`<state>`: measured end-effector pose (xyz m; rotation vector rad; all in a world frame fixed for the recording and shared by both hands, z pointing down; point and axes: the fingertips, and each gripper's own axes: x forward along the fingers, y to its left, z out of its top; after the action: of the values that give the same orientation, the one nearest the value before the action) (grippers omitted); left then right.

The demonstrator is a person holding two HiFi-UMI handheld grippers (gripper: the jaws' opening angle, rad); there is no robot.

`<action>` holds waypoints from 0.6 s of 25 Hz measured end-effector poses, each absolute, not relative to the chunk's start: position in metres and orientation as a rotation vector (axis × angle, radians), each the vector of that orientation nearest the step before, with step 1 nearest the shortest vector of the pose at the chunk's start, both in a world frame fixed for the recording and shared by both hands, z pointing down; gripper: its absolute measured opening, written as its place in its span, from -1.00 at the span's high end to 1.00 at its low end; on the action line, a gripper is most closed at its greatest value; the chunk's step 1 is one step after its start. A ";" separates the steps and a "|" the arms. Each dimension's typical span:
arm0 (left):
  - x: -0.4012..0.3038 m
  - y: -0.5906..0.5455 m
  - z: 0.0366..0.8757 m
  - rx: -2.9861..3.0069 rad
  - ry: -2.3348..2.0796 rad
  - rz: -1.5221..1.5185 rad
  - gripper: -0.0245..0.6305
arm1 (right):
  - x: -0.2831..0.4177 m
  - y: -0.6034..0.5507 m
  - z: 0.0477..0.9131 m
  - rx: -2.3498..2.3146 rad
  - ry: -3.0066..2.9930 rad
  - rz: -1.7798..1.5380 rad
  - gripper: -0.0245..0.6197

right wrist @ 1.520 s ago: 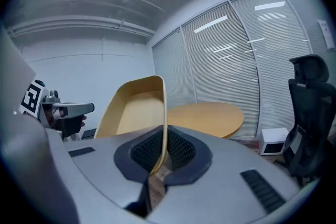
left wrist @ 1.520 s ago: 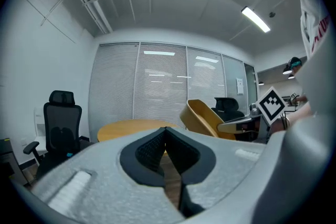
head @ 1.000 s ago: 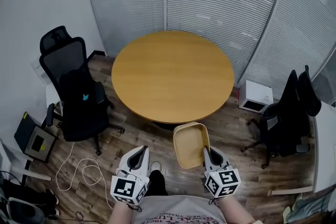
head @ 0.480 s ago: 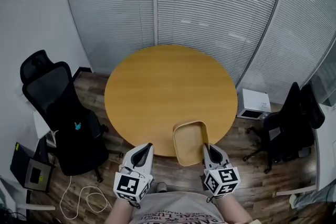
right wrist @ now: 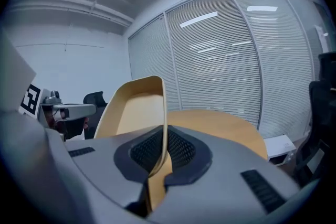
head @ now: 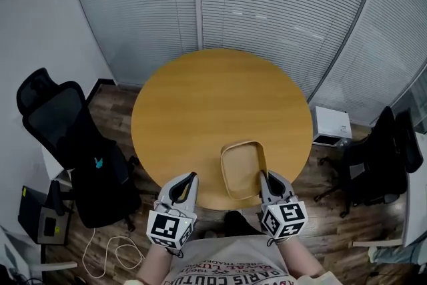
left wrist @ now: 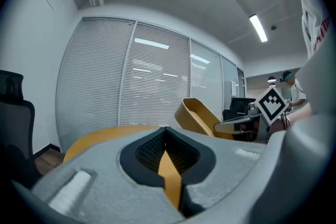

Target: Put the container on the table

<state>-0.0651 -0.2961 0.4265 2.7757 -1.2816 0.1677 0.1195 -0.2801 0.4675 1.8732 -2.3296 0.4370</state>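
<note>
Container (head: 242, 169) clamped in right gripper (head: 262, 175), over near edge of table (head: 200, 103).
Head view: container hangs over the tabletop's near edge, right of middle, open side up; right gripper nips its near right rim. Left gripper (head: 192, 177) sits apart to the left at the same edge, tips together, empty. Left gripper view: pads closed with nothing between them; container is tilted, raised above the tabletop at right. Right gripper view: jaws pinched on the container's thin wall, and the tabletop lies beyond.
</note>
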 end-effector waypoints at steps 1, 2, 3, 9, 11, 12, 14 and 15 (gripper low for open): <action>-0.063 -0.304 0.428 2.768 -1.294 0.172 0.91 | 0.120 -0.290 0.470 1.852 -2.340 0.441 0.87; -0.060 -0.312 0.430 2.760 -1.311 0.175 0.91 | 0.121 -0.301 0.473 1.829 -2.350 0.447 0.87; -0.057 -0.322 0.430 2.752 -1.332 0.178 0.91 | 0.123 -0.313 0.477 1.806 -2.361 0.456 0.87; -0.038 -0.372 0.434 2.699 -1.425 0.184 0.91 | 0.134 -0.378 0.495 1.668 -2.404 0.524 0.87; -0.034 -0.388 0.437 2.685 -1.456 0.191 0.91 | 0.137 -0.399 0.505 1.630 -2.405 0.555 0.87; -0.031 -0.396 0.440 2.676 -1.465 0.192 0.91 | 0.139 -0.409 0.510 1.612 -2.403 0.567 0.87; -0.024 -0.409 0.448 2.659 -1.469 0.201 0.91 | 0.145 -0.427 0.525 1.577 -2.387 0.585 0.87; -0.020 -0.415 0.453 2.651 -1.470 0.207 0.91 | 0.147 -0.435 0.533 1.558 -2.375 0.594 0.87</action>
<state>-0.0203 -0.4148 0.4525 2.6513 -1.4696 0.2074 0.1475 -0.4355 0.5327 1.5582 -2.3750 0.5944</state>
